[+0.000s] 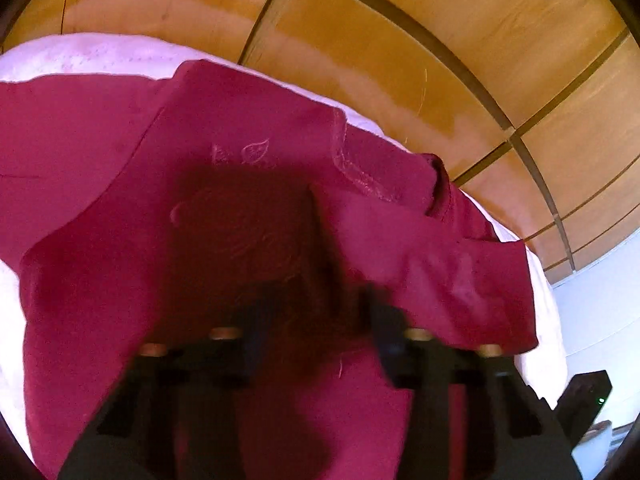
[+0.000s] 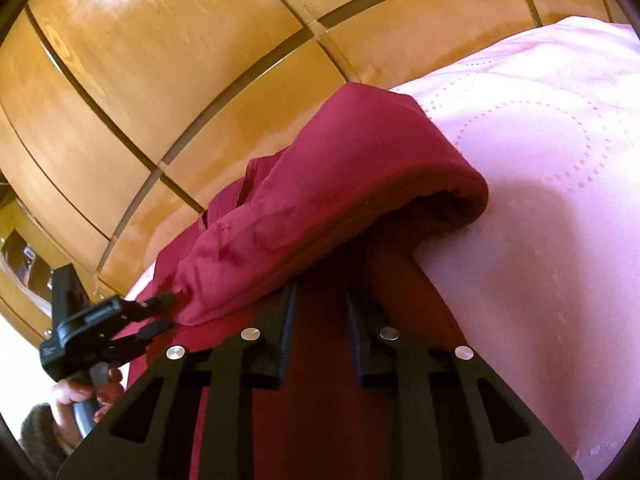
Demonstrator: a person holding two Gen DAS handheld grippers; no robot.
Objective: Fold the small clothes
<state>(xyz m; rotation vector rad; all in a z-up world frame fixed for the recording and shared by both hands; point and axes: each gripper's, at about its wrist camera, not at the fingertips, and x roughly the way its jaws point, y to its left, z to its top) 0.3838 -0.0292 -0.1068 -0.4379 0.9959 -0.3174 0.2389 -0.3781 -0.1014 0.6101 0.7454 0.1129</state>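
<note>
Wardrobe panelling (image 1: 400,60) of glossy wood filled the background behind a bed (image 2: 540,160) covered in a pale pink quilt stitched with dotted circles. Across that quilt, running along the bed's edge nearest the panelling, lay the maroon garment (image 1: 248,128), partly spread flat and partly lifted into a fold.

In the right wrist view the garment's raised part formed a long padded roll (image 2: 340,200), its long axis running from the left tool (image 2: 160,312) at the low left up toward the bed's far edge, with its hollow open end facing the pink quilt. The roll hung directly above and ahead of the right tool (image 2: 320,312), whose jaws stood a little apart with maroon cloth showing between and below them; whether they pinched that cloth I could not tell.

The left tool, seen from the right wrist view in a person's hand (image 2: 88,396), was closed on the roll's lower end. Its own camera was blurred, but showed a flap (image 1: 440,280) lifted over the flat body toward the right.

The left tool looked nearer the free end, so the fold likely turned on it carrying that end across.
</note>
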